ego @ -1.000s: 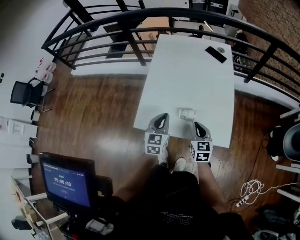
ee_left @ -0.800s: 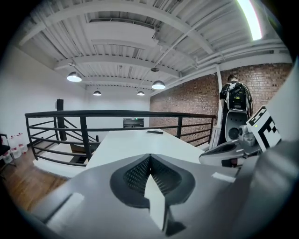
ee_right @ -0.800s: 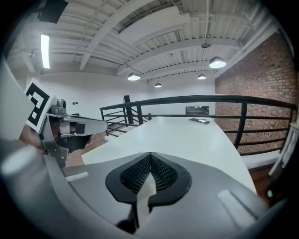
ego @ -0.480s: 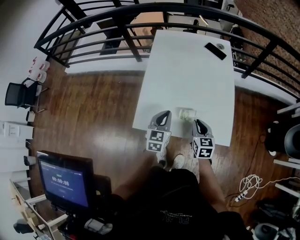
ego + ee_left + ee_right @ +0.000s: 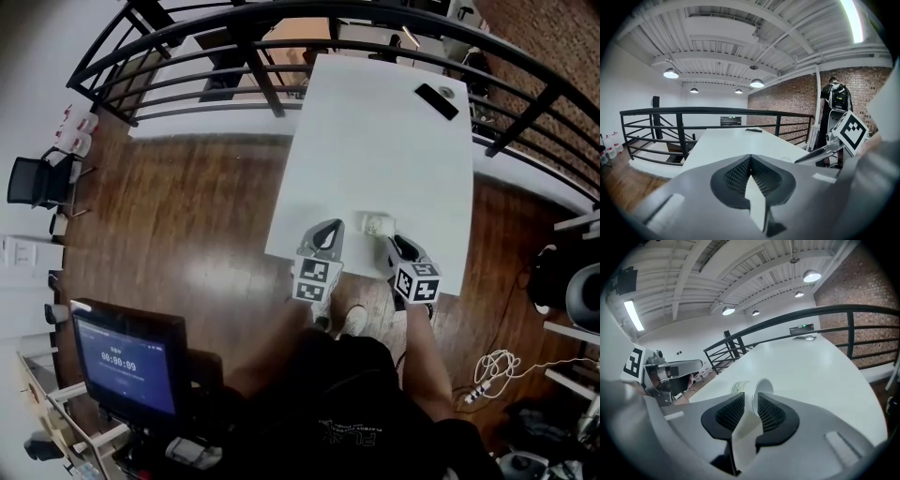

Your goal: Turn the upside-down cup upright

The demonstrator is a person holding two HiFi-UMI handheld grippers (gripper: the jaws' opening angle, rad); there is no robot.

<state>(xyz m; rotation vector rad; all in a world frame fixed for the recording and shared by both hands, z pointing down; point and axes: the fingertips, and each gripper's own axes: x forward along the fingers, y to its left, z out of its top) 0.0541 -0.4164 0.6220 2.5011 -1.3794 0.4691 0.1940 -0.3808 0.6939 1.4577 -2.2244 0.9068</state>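
A small white cup [image 5: 377, 224] sits near the front edge of the white table [image 5: 394, 159]. My right gripper [image 5: 397, 249] is at the cup's near right side. In the right gripper view its jaws stand only a narrow gap apart [image 5: 751, 397], and the cup's white wall [image 5: 762, 387] runs down between them. My left gripper [image 5: 325, 238] lies at the table edge left of the cup. Its jaws meet at the tips [image 5: 750, 158] with nothing held. The cup does not show in the left gripper view.
A black flat device [image 5: 437, 100] lies at the table's far right. A black railing [image 5: 262, 56] runs round the table's far and right sides. A monitor [image 5: 131, 361] stands at lower left, and a cable [image 5: 492, 380] lies on the wood floor at right.
My right gripper has twisted, its marker cube turning, and it has closed in on the cup. The left gripper has barely moved.
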